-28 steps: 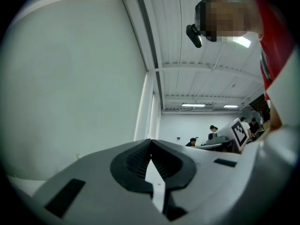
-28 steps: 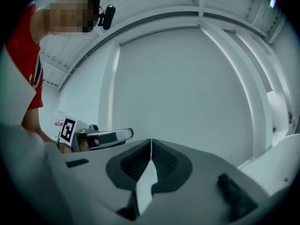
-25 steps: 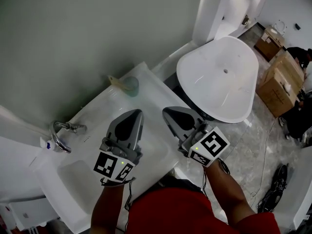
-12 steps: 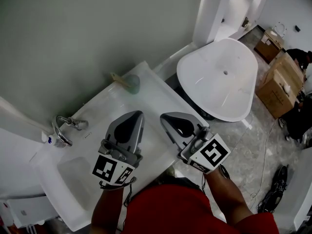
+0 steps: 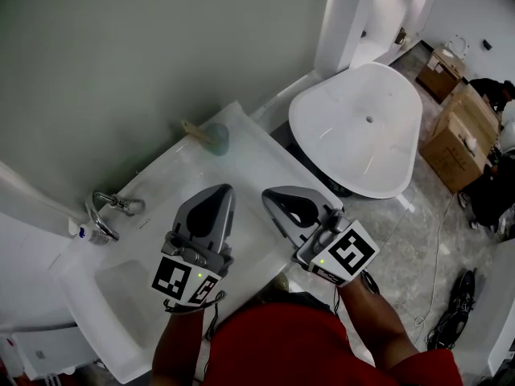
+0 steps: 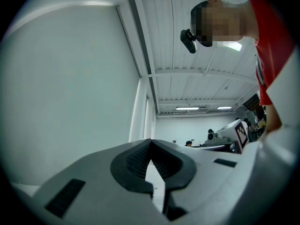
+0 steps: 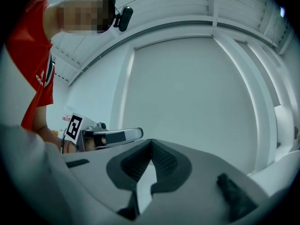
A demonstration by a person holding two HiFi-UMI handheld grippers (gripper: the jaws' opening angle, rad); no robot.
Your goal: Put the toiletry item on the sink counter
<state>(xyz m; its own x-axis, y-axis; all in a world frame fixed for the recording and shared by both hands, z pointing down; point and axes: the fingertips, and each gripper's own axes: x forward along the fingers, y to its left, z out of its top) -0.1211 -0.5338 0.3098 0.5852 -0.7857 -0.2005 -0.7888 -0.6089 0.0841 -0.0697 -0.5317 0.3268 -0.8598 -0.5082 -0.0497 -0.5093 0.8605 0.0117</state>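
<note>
A small teal-green toiletry item with a beige handle stands on the white sink counter, close to the wall. My left gripper hovers over the counter's middle, below the item in the head view, shut with nothing in it. My right gripper is beside it near the counter's right edge, also shut and empty. In the left gripper view the closed jaws point up at the wall and ceiling. The right gripper view shows closed jaws with the left gripper alongside.
A chrome faucet stands at the counter's left, over the basin. A white bathtub sits on the floor to the right, with cardboard boxes beyond it. The grey-green wall backs the counter.
Both grippers have drifted slightly nearer to me and stay shut and empty. The toiletry item keeps its place on the counter.
</note>
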